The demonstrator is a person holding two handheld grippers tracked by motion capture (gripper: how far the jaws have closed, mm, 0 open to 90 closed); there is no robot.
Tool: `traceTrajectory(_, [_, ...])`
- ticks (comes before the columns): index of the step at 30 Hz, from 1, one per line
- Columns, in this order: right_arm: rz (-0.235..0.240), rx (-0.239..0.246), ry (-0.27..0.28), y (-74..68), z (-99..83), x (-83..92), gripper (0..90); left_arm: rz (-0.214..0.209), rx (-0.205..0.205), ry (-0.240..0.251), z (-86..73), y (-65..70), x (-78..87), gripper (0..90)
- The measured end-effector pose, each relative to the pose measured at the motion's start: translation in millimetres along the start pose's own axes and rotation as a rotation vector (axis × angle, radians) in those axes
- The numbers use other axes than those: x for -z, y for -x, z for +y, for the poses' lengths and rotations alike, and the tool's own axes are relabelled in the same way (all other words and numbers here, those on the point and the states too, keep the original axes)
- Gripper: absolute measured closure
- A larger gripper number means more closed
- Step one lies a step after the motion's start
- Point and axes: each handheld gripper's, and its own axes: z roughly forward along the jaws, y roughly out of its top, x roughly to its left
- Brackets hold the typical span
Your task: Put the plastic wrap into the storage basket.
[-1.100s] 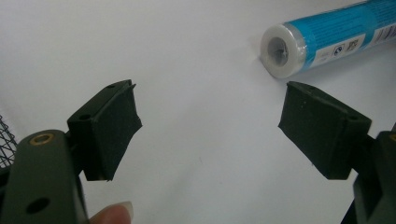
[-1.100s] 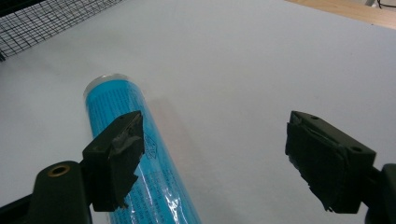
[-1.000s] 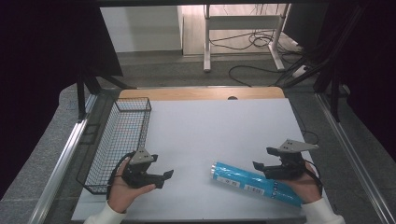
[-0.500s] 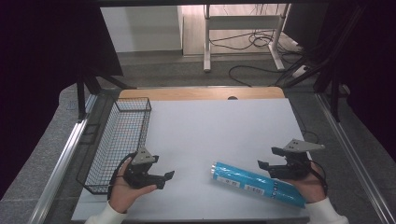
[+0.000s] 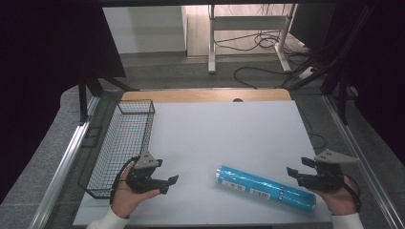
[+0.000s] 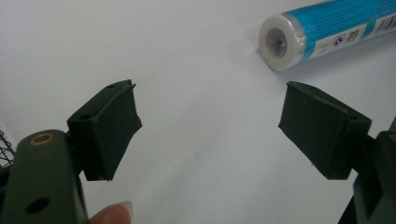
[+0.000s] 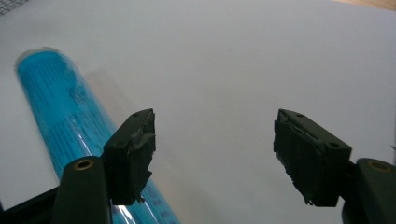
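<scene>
A blue roll (image 5: 265,187) lies flat on the white table (image 5: 229,133), near the front edge and toward the front right corner. It runs aslant — its white capped end points toward the middle of the front edge, its other end toward the right-hand corner. Printed labels show along its side. In the left gripper view the roll (image 6: 327,28) sits at the upper right, its round white end with a hollow core facing the camera.

The left gripper (image 5: 172,182) is held low by the front left part of the table, just beside the front end of a black wire basket (image 5: 122,143) that stands along the left edge. Its jaws are spread wide with nothing between them but bare table, and they point toward the roll's capped end, well apart from it. A fingertip (image 6: 112,214) shows at the bottom of the left gripper view, under the left gripper (image 6: 210,121).

The right gripper (image 5: 297,175) is held at the front right corner, near the far end of the roll without touching it. In the right gripper view the right gripper (image 7: 212,144) has its jaws released and wide — the roll (image 7: 70,126) passes behind and below the left one, not between the two.
</scene>
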Motion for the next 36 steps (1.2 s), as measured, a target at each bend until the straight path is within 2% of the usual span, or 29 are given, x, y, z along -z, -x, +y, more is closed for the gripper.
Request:
traceTrajectory(1, [0.0,0.0,0.0,0.0,0.0,0.0,31.5,0.0,0.0,0.0,0.0,0.0,0.0,19.0])
traceTrajectory(2, [-0.034,-0.016,-0.018,5.2,-6.1,6.3,34.6,-0.001,0.001,0.004,0.0,0.1,0.3,19.1])
traceTrajectory(3, [-0.034,-0.016,-0.018,5.2,-6.1,6.3,34.6,-0.001,0.001,0.004,0.0,0.1,0.3,19.0])
traceTrajectory(5, [-0.06,-0.045,-0.053,11.3,-14.6,13.6,40.7,-0.001,0.002,0.005,-0.1,-0.2,0.6,19.0])
traceTrajectory(7, [-0.072,-0.051,-0.069,13.0,-17.3,15.8,43.6,0.0,0.002,0.006,-0.1,-0.4,0.8,19.0])
traceTrajectory(8, [-0.091,-0.062,-0.099,16.0,-23.1,20.4,49.8,0.001,0.002,0.007,-0.2,-0.3,1.3,19.0])
traceTrajectory(10, [-0.096,-0.068,-0.109,17.1,-25.5,22.3,52.6,0.001,0.003,0.006,-0.2,-0.1,1.6,19.0])
traceTrajectory(11, [-0.109,-0.085,-0.136,19.9,-33.2,28.1,61.3,0.001,0.002,0.006,-0.1,0.0,1.7,19.0])
traceTrajectory(12, [-0.113,-0.091,-0.148,21.0,-36.5,30.9,65.0,0.001,0.002,0.006,-0.1,0.0,1.6,19.0])
traceTrajectory(13, [-0.113,-0.091,-0.148,21.0,-36.5,30.9,65.0,0.001,0.002,0.006,-0.1,0.0,1.6,19.0])
traceTrajectory(14, [-0.133,-0.107,-0.175,22.2,-42.6,36.7,73.9,0.0,0.001,0.005,-0.1,0.1,1.5,19.0])
traceTrajectory(15, [-0.133,-0.107,-0.175,22.2,-42.6,36.7,73.9,0.0,0.001,0.005,-0.1,0.1,1.5,19.0])
traceTrajectory(16, [-0.157,-0.109,-0.219,22.7,-48.5,41.4,81.1,0.001,0.002,0.005,-0.2,-0.2,1.7,19.0])
traceTrajectory(18, [-0.188,-0.112,-0.273,21.0,-54.1,45.1,87.2,0.002,0.002,0.005,-0.1,-0.8,2.2,19.0])
traceTrajectory(19, [-0.188,-0.112,-0.273,21.0,-54.1,45.1,87.2,0.002,0.002,0.005,-0.1,-0.8,2.2,19.0])
traceTrajectory(20, [-0.183,-0.124,-0.311,18.6,-59.3,47.5,89.0,0.004,0.001,0.005,-0.1,-1.2,2.2,19.0])
traceTrajectory(26, [-0.133,-0.128,-0.403,9.4,-68.4,43.6,89.1,0.006,0.0,0.0,-0.4,-1.6,1.5,19.0])
traceTrajectory(34, [-0.101,-0.114,-0.396,5.7,-66.3,32.8,89.1,0.007,0.003,-0.002,-0.9,-2.6,0.7,19.0])
traceTrajectory(36, [-0.107,-0.088,-0.391,3.6,-65.4,29.9,89.2,0.008,0.002,-0.002,-0.9,-3.0,0.6,19.0])
